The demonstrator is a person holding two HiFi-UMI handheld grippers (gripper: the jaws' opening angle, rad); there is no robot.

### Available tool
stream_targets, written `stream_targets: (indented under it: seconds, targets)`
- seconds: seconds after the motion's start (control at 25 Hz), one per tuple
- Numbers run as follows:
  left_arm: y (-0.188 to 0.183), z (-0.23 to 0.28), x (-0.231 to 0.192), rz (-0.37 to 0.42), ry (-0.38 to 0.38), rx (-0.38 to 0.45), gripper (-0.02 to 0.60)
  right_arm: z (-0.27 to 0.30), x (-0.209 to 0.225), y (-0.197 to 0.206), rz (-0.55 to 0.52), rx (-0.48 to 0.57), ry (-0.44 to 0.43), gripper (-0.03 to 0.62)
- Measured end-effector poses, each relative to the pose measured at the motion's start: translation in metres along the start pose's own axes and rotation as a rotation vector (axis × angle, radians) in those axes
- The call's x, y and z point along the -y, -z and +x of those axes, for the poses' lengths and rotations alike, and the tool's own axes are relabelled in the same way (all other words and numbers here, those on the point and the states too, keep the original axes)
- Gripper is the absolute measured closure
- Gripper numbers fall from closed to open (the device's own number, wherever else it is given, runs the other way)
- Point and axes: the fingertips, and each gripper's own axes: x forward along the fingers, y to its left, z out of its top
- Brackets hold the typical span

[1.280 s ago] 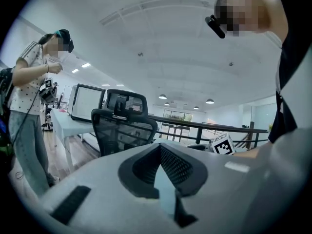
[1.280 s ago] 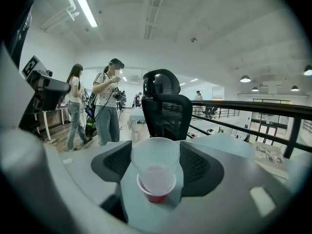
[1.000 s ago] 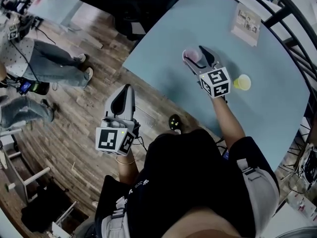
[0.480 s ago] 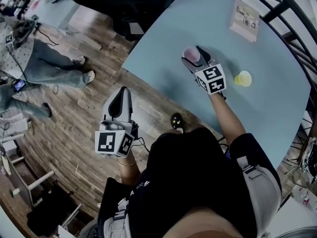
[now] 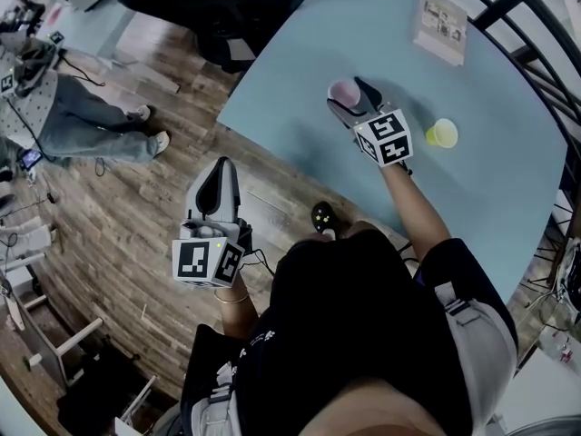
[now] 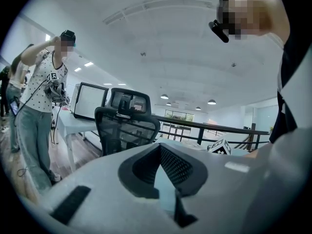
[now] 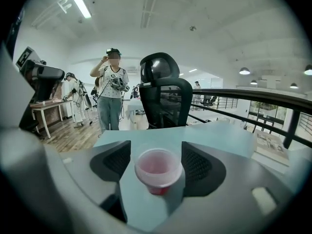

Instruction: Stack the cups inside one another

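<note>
No text is legible. The left cube point(image 5: 208, 262) and right cube point(image 5: 383, 138) bear only black-and-white squares; print on the booklet point(image 5: 441, 25) at the counter's point(image 5: 300, 89) far edge is too small.

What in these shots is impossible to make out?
Booklet print: too small in the head view.
Right tool grip: its view shows the pink cup between the jaws, not whether pads press it.
Yellow cup interior: too small in head view; outside both gripper views.
Table near edge: partly behind the person, head view.
</note>
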Motion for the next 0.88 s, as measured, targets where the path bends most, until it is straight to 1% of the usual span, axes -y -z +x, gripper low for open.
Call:
stream_targets:
  seconds: [0.2, 0.28, 0.36, 0.44, 0.48, 0.64, 0.76, 0.88]
  targets:
    - [0.000, 0.003, 0.007, 0.000, 0.021, 0.006, 0.591, -0.018, 0.001, -0.019, 0.022, 0.066, 0.003, 0.258]
    - [0.000, 0.004, 0.011, -0.001, 0.030, 0.009, 0.591, -0.028, 0.001, -0.027, 0.039, 0.100, 0.004, 0.272]
    - [0.000, 0.007, 0.015, -0.001, 0.044, 0.010, 0.591, -0.040, 0.001, -0.036, 0.062, 0.150, 0.005, 0.326]
    - [0.002, 0.011, 0.022, -0.001, 0.067, 0.007, 0.591, -0.055, 0.000, -0.043, 0.087, 0.207, -0.001, 0.412]
    - [0.004, 0.013, 0.026, 0.000, 0.079, 0.006, 0.591, -0.064, 0.000, -0.046, 0.098, 0.234, -0.003, 0.440]
    - [0.005, 0.021, 0.047, 0.006, 0.136, 0.005, 0.591, -0.100, 0.001, -0.046, 0.131, 0.305, 0.005, 0.574]
    - [0.002, 0.033, 0.061, 0.012, 0.185, 0.007, 0.591, -0.125, 0.009, -0.041, 0.157, 0.334, 0.042, 0.582]
    - [0.002, 0.044, 0.077, 0.021, 0.234, 0.003, 0.591, -0.151, 0.021, -0.030, 0.169, 0.338, 0.116, 0.582]
